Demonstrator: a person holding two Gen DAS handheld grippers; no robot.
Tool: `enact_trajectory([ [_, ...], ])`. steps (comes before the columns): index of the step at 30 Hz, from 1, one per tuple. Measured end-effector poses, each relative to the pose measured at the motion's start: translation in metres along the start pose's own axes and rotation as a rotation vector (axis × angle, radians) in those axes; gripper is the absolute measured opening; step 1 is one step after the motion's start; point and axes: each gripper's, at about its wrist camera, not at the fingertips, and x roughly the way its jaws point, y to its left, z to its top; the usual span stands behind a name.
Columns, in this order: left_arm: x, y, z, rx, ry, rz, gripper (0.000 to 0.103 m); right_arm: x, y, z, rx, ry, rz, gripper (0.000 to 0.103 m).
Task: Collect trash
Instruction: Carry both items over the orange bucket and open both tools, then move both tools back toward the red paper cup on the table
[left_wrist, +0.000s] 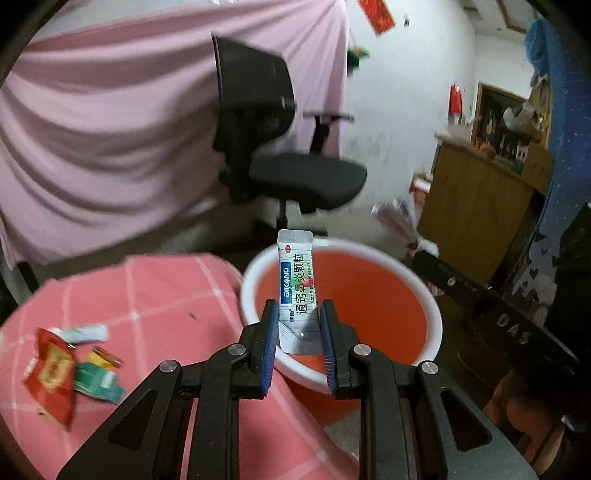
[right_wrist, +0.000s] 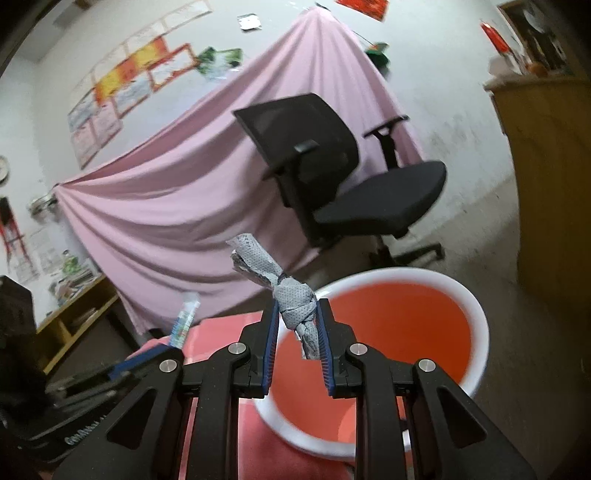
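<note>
Drop-off step. Left gripper (left_wrist: 298, 325), jaws nearly closed, pinches a white medicine sachet (left_wrist: 295, 280) upright over the round red plastic bin with a white rim (left_wrist: 436, 317), centre frame. Right gripper (right_wrist: 297, 325), likewise narrow, clamps a knotted grey tissue wad (right_wrist: 291, 299) above that bin's rim (right_wrist: 480, 321). Judged next: part the jaws over the wide, unobstructed mouth. More wrappers (left_wrist: 70, 365) lie lower left on the pink checked tablecloth (left_wrist: 166, 295), near its edge.

Bucket (left_wrist: 255, 280) right of table (left_wrist: 155, 295), chair (left_wrist: 288, 166) seemingly behind.

Dim, motion-blurred, fisheye-warped edges
</note>
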Motion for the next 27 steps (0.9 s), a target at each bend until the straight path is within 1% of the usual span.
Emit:
enact_trajectory([
  [3,0.02,-0.004,0.0,-0.014,0.067,0.005,0.019,0.003,-0.012,-0.001,0.033,0.036,-0.034,0.019],
  [8,0.042,-0.009,0.0,-0.037,0.122,-0.013,0.019,0.003,-0.026,0.001,0.072,0.06,-0.068,0.019],
  [11,0.049,-0.007,0.0,-0.057,0.157,-0.018,0.019,0.004,-0.032,0.001,0.087,0.074,-0.084,0.019],
  [13,0.045,-0.004,-0.003,-0.069,0.165,-0.014,0.02,0.005,-0.035,-0.001,0.101,0.087,-0.095,0.02],
  [15,0.045,0.0,-0.002,-0.086,0.167,-0.012,0.028,0.005,-0.037,-0.001,0.11,0.095,-0.105,0.026],
  [16,0.044,0.002,-0.002,-0.095,0.162,-0.013,0.033,0.005,-0.038,-0.001,0.112,0.096,-0.107,0.032],
  [17,0.042,0.004,-0.002,-0.106,0.155,-0.015,0.034,0.005,-0.038,-0.002,0.112,0.097,-0.106,0.035],
  [19,0.038,0.008,-0.001,-0.117,0.145,-0.015,0.034,0.006,-0.037,-0.002,0.104,0.101,-0.107,0.035],
  [22,0.032,0.014,0.001,-0.127,0.127,0.001,0.034,0.006,-0.036,-0.002,0.098,0.103,-0.104,0.04],
  [27,0.012,0.027,0.001,-0.162,0.075,0.017,0.034,0.002,-0.028,0.0,0.069,0.075,-0.09,0.041],
])
